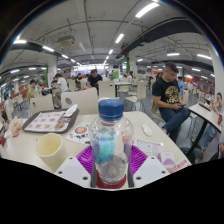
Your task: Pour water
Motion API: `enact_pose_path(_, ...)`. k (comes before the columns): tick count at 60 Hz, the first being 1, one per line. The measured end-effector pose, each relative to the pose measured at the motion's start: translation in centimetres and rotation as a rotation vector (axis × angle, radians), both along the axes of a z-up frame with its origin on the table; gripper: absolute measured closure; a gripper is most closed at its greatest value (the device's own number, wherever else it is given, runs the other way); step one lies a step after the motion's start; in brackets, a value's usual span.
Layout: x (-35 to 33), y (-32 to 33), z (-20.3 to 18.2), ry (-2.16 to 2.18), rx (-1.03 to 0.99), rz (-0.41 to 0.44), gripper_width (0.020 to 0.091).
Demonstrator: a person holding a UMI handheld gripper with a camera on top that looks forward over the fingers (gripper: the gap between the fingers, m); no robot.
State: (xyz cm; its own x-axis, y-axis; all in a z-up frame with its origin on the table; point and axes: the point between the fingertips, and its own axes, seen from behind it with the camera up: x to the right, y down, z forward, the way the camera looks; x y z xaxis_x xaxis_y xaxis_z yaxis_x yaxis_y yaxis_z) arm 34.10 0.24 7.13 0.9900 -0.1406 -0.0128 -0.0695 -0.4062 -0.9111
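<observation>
A tray (pixel 46 121) with a dark rim and small items in it lies on the pale surface (pixel 160 140), at about ten o'clock from the fingers and well beyond them. Nearer, at roughly nine o'clock from the bottle, a yellowish cup (pixel 50 150) stands upright on the surface, open mouth up, close beside the left finger but apart from it.

In the middle, a clear plastic bottle (pixel 111 140) with a blue cap (pixel 111 108) stands upright between the two fingers. The gripper (pixel 111 162) has its purple pads (pixel 86 160) pressed against both sides of the bottle's lower body, so the fingers are closed around the bottle and grip it.

At two o'clock from the bottle some flat papers or packets (pixel 152 129) lie on the surface. Farther off at about one o'clock, a person in a dark shirt (pixel 167 93) sits beside another table. Other people and tables fill the hall behind, under long ceiling lights (pixel 146 10).
</observation>
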Motion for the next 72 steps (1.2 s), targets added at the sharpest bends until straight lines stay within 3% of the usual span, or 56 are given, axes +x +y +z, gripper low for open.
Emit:
enact_pose_path(11,0.2,-0.6,-0.3,-0.013,-0.049,-0.016,0.0537)
enact_pose_path(13,0.4,-1.0,-0.7,-0.018,-0.084,-0.028,0.0449)
enact_pose_path(15,0.1,-1.2,-0.8,-0.022,-0.113,-0.034,0.0283)
enact_pose_path(16,0.0,-1.5,-0.8,-0.023,-0.126,-0.038,0.0237)
enact_pose_path(19,0.0,-2.8,-0.6,-0.034,-0.162,-0.06,0.0289)
enact_pose_path(22,-0.4,-4.4,0.1,-0.042,-0.185,-0.085,0.0249)
enact_pose_path(34,-6.3,-12.1,3.3,0.008,-0.299,-0.127,0.0254)
enact_pose_path(51,-16.6,-18.9,8.3,-0.021,-0.301,-0.076,0.0249)
enact_pose_path(72,-22.0,-20.0,10.2,-0.025,-0.264,-0.016,0.0252)
